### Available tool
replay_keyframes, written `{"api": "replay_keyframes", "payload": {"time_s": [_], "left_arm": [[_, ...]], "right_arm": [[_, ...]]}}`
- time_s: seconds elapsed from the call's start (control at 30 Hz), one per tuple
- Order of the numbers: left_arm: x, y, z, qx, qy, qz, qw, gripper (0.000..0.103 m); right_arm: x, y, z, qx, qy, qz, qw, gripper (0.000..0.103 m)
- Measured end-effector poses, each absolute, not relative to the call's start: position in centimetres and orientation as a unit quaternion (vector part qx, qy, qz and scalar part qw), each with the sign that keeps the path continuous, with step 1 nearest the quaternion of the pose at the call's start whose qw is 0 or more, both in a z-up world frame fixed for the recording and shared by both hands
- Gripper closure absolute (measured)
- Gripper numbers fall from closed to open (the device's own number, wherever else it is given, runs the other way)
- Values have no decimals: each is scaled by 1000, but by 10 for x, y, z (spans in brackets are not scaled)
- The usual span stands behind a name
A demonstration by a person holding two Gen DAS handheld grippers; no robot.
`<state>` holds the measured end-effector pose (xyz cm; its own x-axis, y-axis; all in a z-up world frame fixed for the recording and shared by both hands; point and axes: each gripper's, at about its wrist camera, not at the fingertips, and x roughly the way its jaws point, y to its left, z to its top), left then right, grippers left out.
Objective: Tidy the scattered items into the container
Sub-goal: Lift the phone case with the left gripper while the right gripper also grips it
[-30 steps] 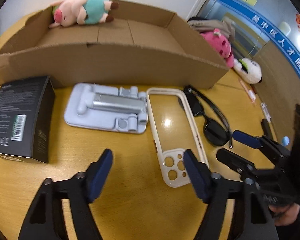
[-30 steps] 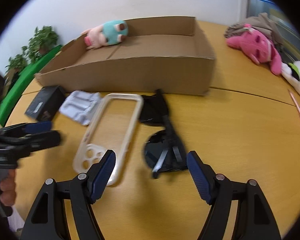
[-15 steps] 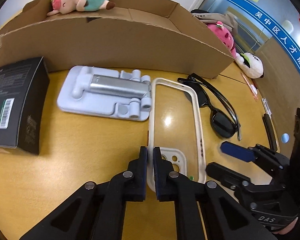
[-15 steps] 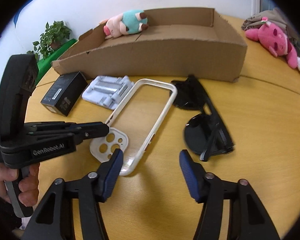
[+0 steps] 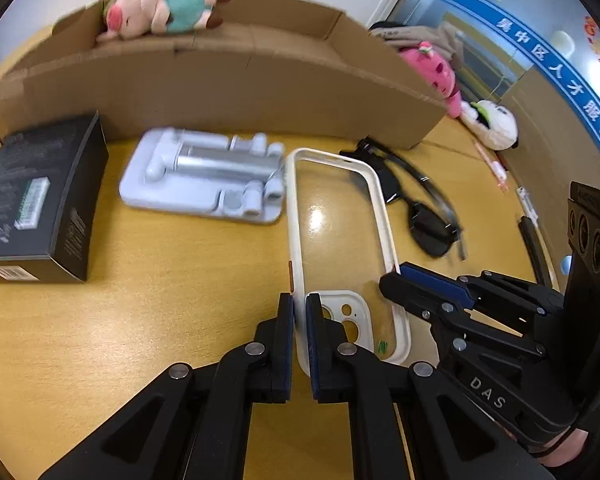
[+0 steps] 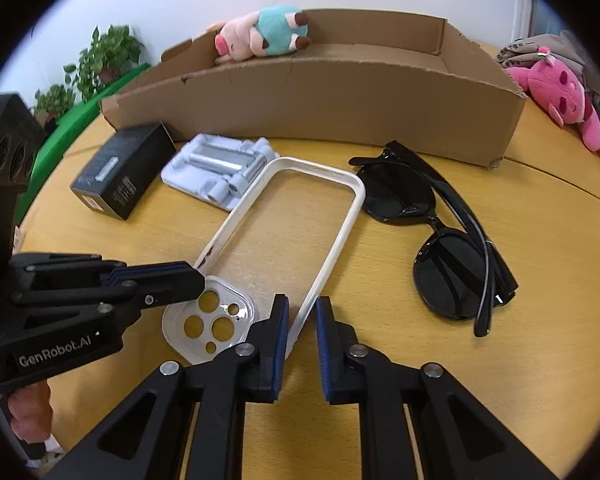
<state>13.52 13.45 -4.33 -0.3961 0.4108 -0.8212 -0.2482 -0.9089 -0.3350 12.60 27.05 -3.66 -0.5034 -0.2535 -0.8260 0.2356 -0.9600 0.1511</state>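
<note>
I find my left tongs (image 5: 299,312) and right tongs (image 6: 301,316) both clamped on the white-rimmed clear plastic phone case (image 5: 376,208).

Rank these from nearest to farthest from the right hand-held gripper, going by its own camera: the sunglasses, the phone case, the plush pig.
1. Phone case: its rim sits between the right hand-held gripper fingers.
2. Sunglasses: on the table, to the right.
3. Plush pig: in the cardboard box, at the back.

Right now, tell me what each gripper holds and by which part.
Both grip the phone case: the left gripper pinches its left side rail beside the camera cutout, and the right gripper closes on the opposite rail.
</note>
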Motion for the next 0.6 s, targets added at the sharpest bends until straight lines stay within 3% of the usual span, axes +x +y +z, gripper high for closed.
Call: {"api": "replay_keyframes", "payload": {"time_s": [0.27, 0.6], "left_arm": [[134, 130, 28, -435, -75, 875, 198, 98], [76, 109, 124, -329, -69, 926, 173, 98]], "right_arm": [[122, 278, 31, 387, -20, -909, 154, 93], [50, 271, 132, 283, -4, -941, 186, 93]]}}
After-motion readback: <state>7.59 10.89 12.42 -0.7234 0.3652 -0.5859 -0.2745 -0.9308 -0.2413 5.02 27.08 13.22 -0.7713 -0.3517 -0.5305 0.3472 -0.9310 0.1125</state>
